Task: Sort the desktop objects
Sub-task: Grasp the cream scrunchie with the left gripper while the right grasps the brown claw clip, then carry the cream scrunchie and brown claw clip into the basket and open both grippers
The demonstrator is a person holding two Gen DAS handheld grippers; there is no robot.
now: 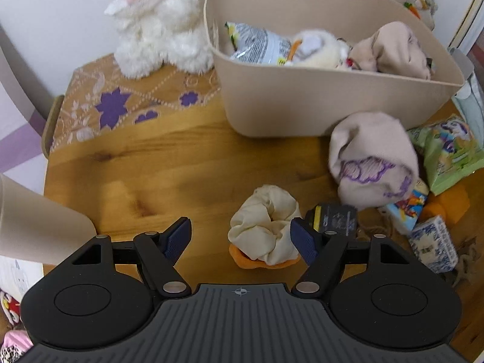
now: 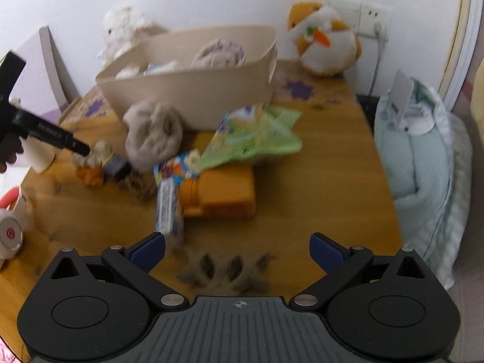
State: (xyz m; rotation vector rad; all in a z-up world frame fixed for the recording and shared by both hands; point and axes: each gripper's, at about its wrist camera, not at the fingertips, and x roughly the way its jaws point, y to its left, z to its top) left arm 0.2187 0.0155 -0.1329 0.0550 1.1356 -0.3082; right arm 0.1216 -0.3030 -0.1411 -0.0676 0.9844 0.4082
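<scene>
Between the left gripper (image 1: pixel 240 239) jaws, spread wide and holding nothing, a cream scrunchie (image 1: pixel 264 227) lies flat on an orange piece on the desk (image 1: pixel 181 163), ring-shaped with no clear long axis I can judge. Risk: closing now could also snag the orange piece or nudge the black packet (image 1: pixel 332 219). Right gripper (image 2: pixel 237 251) is wide open, empty, above a brown woven piece (image 2: pixel 225 270).
</scene>
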